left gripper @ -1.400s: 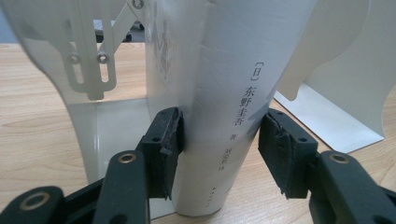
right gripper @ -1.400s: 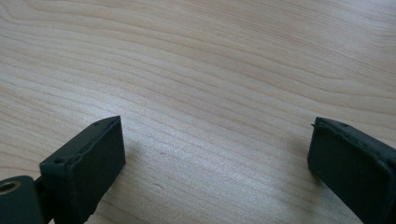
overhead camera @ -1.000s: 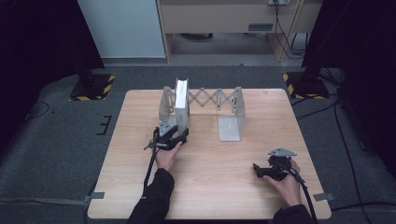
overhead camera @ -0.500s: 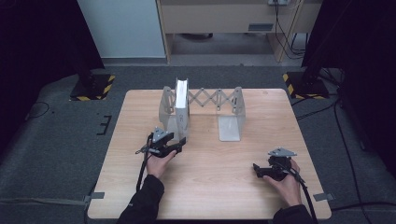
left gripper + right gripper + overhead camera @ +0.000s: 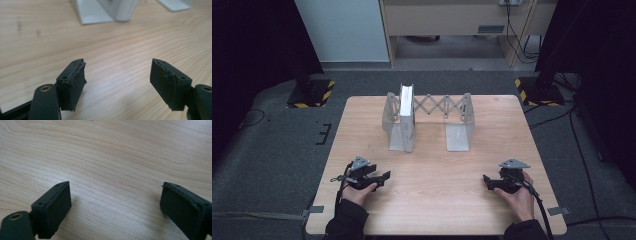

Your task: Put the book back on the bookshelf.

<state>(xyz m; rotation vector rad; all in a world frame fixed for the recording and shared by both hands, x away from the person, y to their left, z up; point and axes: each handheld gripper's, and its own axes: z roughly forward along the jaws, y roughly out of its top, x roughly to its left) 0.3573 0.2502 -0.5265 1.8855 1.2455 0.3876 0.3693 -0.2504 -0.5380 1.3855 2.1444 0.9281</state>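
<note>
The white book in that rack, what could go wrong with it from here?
The white book stands upright against the left end of the expandable rack, with nothing bracing its right side, so it may tip. Both grippers, left and right, are open and well back; a knock to the table could topple it.

Both forearms in dark sleeves. Left gripper (image 5: 384,176): black body, grey three-cornered plate on top, thin black cable looping off at its left. Right gripper (image 5: 486,179): same black build, same grey plate, thicker black cable running back along the sleeve. Jaws are matte black blocks on black arms with a brass-coloured rivet at each base. Left gripper's pads (image 5: 75,75) frayed at the edges; right gripper's pads (image 5: 56,203) cleaner.
</note>
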